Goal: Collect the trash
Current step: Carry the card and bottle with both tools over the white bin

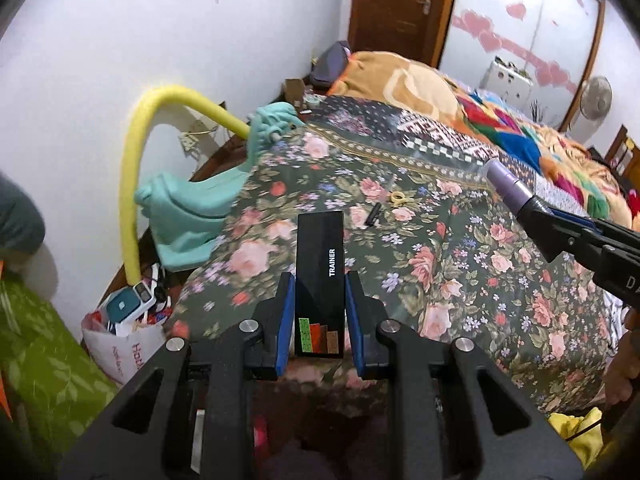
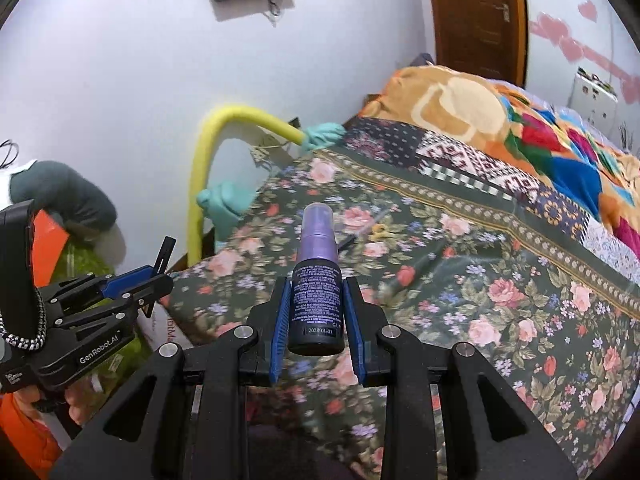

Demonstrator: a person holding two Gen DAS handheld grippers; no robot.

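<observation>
Bedroom, floral bedspread as work surface. White bag on the floor at far left, already holding clutter. Left gripper clamps a black box between blue pads; right gripper pinches a purple spray bottle above the bed. Risk: the round, smooth bottle could twist out if tilted during transfer.

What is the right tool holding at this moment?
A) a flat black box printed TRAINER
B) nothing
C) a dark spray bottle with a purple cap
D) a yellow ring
C: in the right wrist view the right tool is closed on the spray bottle, whose purple cap points away toward the floral bedspread; the black box sits in the left tool.
</observation>
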